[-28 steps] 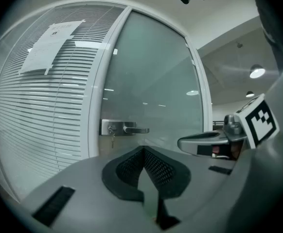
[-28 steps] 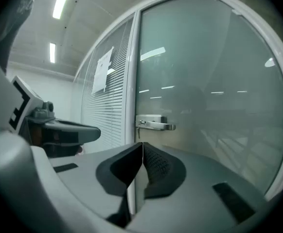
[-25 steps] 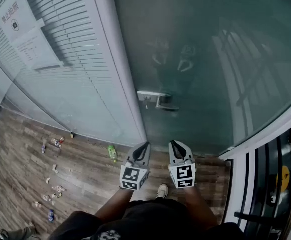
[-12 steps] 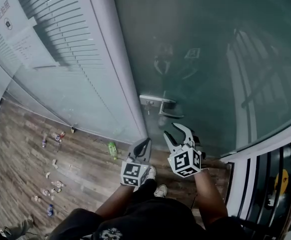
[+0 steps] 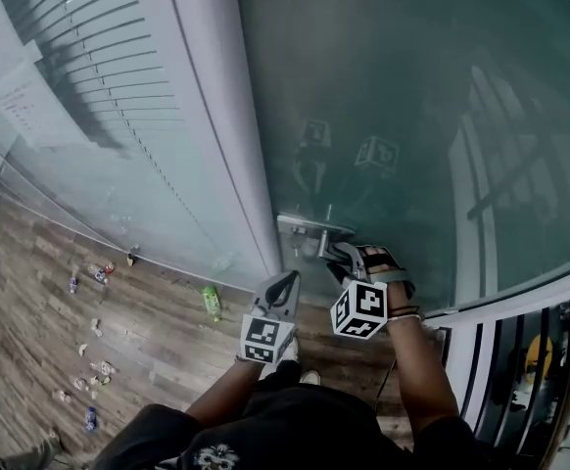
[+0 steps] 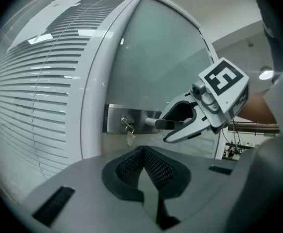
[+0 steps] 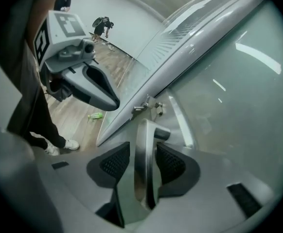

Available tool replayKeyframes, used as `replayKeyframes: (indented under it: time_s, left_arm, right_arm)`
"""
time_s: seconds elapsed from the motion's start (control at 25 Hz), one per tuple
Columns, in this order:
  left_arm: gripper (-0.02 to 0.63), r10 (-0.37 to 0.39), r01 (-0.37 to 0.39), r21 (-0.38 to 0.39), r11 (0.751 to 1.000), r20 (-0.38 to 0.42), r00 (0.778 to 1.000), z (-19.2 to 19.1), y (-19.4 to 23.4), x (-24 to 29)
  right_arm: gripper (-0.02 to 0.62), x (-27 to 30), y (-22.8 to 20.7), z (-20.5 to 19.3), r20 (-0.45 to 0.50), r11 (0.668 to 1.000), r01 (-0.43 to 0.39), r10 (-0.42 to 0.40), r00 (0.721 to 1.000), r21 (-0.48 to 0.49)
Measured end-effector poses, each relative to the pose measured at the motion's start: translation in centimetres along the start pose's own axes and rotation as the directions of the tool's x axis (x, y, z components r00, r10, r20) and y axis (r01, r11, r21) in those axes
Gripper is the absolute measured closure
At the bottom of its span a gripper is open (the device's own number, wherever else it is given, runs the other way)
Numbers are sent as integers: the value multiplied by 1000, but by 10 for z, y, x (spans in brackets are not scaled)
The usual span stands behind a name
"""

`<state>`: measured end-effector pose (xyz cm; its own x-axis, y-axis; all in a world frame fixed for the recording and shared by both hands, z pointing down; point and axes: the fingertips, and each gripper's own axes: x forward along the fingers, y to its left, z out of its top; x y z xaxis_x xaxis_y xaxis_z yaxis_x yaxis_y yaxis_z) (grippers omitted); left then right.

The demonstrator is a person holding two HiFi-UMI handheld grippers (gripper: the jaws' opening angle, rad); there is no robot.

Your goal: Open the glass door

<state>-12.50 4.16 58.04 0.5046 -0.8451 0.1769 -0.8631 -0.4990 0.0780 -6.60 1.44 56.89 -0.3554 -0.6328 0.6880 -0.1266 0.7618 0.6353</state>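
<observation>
The glass door (image 5: 393, 96) fills the upper right of the head view, with a metal lever handle (image 5: 314, 227) near its left edge. My right gripper (image 5: 349, 256) is rolled on its side with the handle (image 7: 144, 130) between its jaws. The jaws have just been opening, and a gap shows beside the lever. In the left gripper view the right gripper (image 6: 167, 128) straddles the handle (image 6: 153, 124). My left gripper (image 5: 286, 278) hangs shut and empty, just left of and below the handle, its pads (image 6: 132, 166) meeting.
A white door frame (image 5: 226, 135) stands left of the door, then a glass panel with blinds (image 5: 89, 86) and a paper notice (image 5: 1, 81). A key (image 6: 128, 130) hangs in the lock plate. A green bottle (image 5: 212, 302) and litter (image 5: 79, 282) lie on the wood floor.
Both grippers moved forward toward the door. The right gripper rolled onto its side, went from shut to open, and came around the handle. The left gripper stayed shut.
</observation>
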Motion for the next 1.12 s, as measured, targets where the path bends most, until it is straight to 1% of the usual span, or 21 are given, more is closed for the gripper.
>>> replayKeyframes:
  time_s: [0.08, 0.12, 0.16, 0.2, 0.24, 0.32, 0.4, 0.48, 0.52, 0.6, 0.68, 0.72, 0.76, 0.8, 0.96, 1.12]
  left_arm:
    - [600, -9, 9, -3, 1000, -5, 1000, -1, 7, 12]
    - [600, -17, 17, -3, 1000, -6, 1000, -1, 10, 16]
    - [600, -28, 28, -1, 1000, -11, 1000, -1, 11, 19]
    - [600, -40, 40, 3, 999, -19, 999, -1, 13, 21]
    - [600, -49, 49, 7, 999, -29, 998, -3, 14, 22]
    - [600, -60, 61, 7, 998, -47, 997, -8, 16, 25]
    - [600, -66, 66, -1, 998, -58, 996, -13, 15, 30]
    - [600, -74, 74, -5, 997, -65, 995, -14, 14, 35]
    - [600, -79, 79, -4, 997, -68, 995, -14, 14, 37]
    - [600, -90, 90, 0, 996, -68, 994, -13, 15, 42]
    - [600, -99, 100, 3, 995, -65, 993, -10, 16, 49]
    - [600, -104, 104, 5, 995, -65, 993, -8, 17, 52]
    - [600, -108, 108, 7, 994, -66, 992, -7, 17, 54]
    - [600, -111, 112, 8, 994, -68, 991, -8, 17, 57]
    - [600, -124, 126, 21, 992, -64, 990, -14, 20, 69]
    - [600, -150, 151, 34, 988, -48, 988, -5, 19, 76]
  right_arm:
    - [420, 15, 5, -5, -26, 997, -79, 79, 997, -3]
    - [428, 21, 5, -4, -28, 996, -92, 92, 995, 3]
    - [467, 24, 2, -2, -23, 996, -83, 84, 996, 10]
    - [537, 25, -2, 0, -15, 998, -67, 68, 998, 21]
    - [561, 25, -5, 2, -6, 998, -54, 54, 999, 33]
    - [563, 25, -8, 3, 17, 998, -30, 29, 999, 51]
    - [563, 24, -7, 1, 61, 997, -20, 15, 998, 81]
    - [563, 26, -8, 4, 140, 989, -40, 19, 990, 146]
    - [565, 28, -8, 7, 191, 981, -50, 14, 981, 186]
    - [565, 32, -10, 13, 302, 961, -58, -28, 953, 270]
    - [565, 35, -15, 18, 405, 934, -67, -87, 910, 351]
    - [563, 36, -17, 20, 442, 921, -77, -109, 890, 382]
    - [563, 36, -19, 21, 465, 912, -85, -122, 877, 400]
    - [562, 37, -19, 21, 475, 909, -92, -124, 871, 407]
    - [562, 50, -14, 16, 481, 907, -116, -103, 871, 404]
    - [561, 56, -27, 13, 468, 902, -100, -121, 875, 420]
